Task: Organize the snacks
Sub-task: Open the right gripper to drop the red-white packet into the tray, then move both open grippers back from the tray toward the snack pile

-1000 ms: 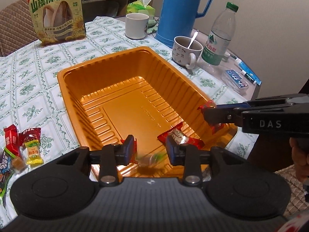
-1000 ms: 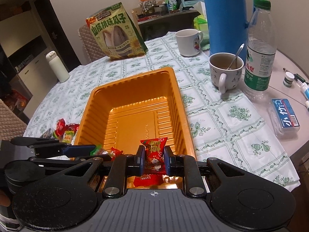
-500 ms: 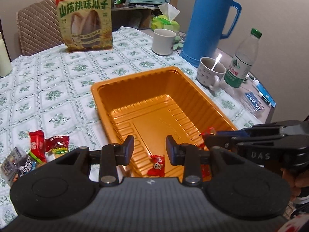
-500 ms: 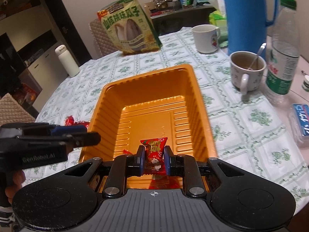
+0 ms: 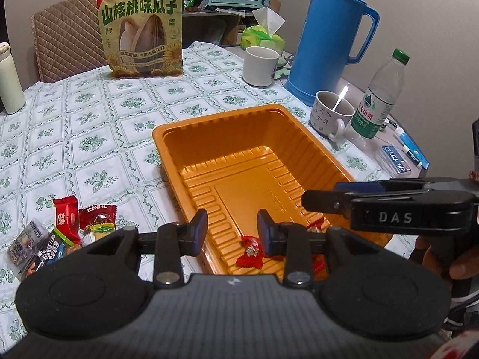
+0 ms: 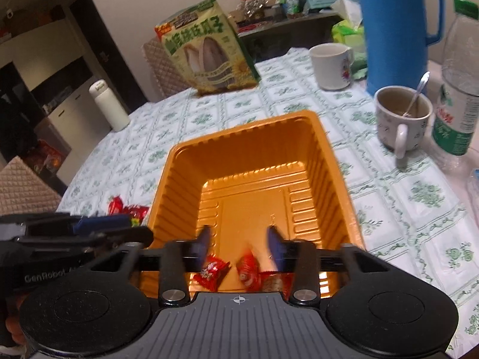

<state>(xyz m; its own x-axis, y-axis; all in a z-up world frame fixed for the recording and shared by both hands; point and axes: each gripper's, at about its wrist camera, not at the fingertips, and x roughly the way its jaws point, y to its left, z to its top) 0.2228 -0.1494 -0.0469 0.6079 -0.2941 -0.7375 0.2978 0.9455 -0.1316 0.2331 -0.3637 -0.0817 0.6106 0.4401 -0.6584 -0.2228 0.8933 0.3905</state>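
Observation:
An orange plastic tray (image 5: 215, 119) (image 6: 335, 161) sits on the green-patterned tablecloth. My right gripper (image 6: 238, 239) hangs over its near end with jaws opening; a red snack packet (image 6: 248, 270) lies loose below them beside another red packet (image 6: 211, 272) on the tray floor. My left gripper (image 5: 232, 230) is open and empty over the tray's near left rim, with a red candy (image 5: 251, 249) in the tray just beyond it. A pile of loose wrapped snacks (image 5: 69, 227) (image 6: 128, 209) lies on the cloth left of the tray. The right gripper (image 5: 308, 202) shows side-on at the right of the left wrist view.
A large sunflower-seed bag (image 5: 140, 27) stands at the table's far side. A blue thermos (image 5: 326, 36), two mugs (image 5: 330, 113) (image 5: 260, 65), a water bottle (image 5: 380, 95) and a small blue packet (image 5: 396, 157) crowd the right side. A white flask (image 5: 10, 80) stands far left.
My right gripper's jaws have parted and the red packet held between them has dropped into the tray. My left gripper has drawn back and up from the tray, empty.

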